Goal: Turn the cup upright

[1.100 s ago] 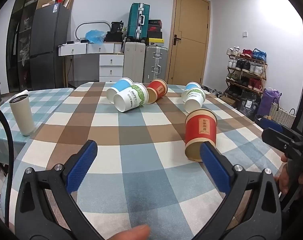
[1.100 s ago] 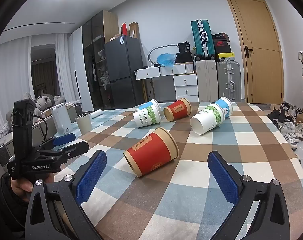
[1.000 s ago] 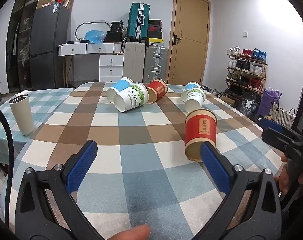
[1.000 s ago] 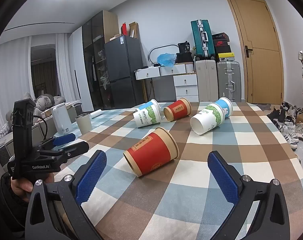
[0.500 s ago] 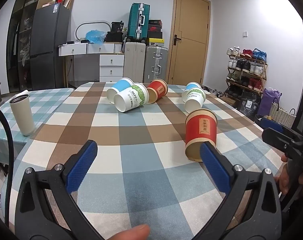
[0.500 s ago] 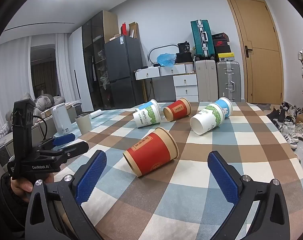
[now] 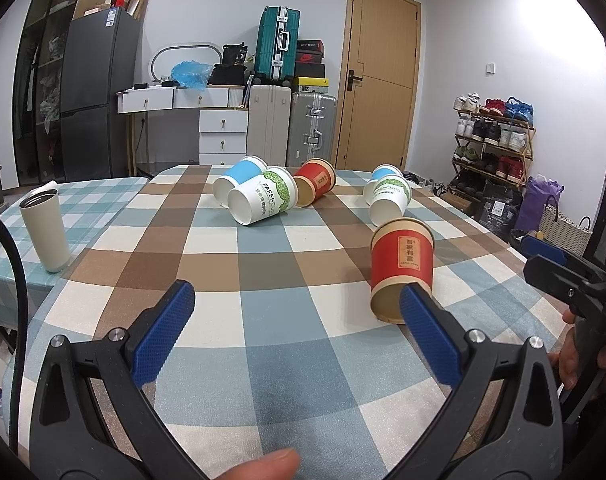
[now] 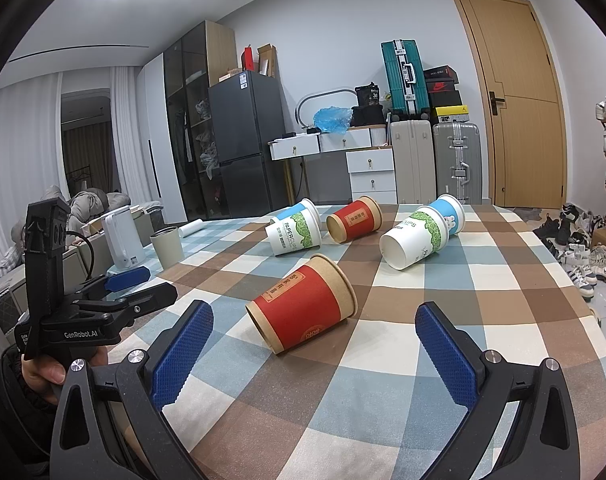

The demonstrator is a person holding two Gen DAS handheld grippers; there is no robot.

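A red paper cup (image 7: 401, 266) lies on its side on the checked tablecloth (image 7: 263, 280), its open mouth toward me. It also shows in the right wrist view (image 8: 303, 304). My left gripper (image 7: 295, 332) is open and empty, low over the near table, its right finger just in front of the cup's mouth. My right gripper (image 8: 315, 352) is open and empty, the cup lying just beyond the gap between its fingers. Each gripper shows in the other's view: the right one (image 7: 559, 268) and the left one (image 8: 119, 288).
Several more paper cups lie on their sides farther back: a green-white one (image 7: 261, 202), a red one (image 7: 315, 182), a green-white one (image 7: 389, 200). A beige tumbler (image 7: 45, 230) stands at the left. A white kettle (image 8: 123, 240) stands beyond the table edge.
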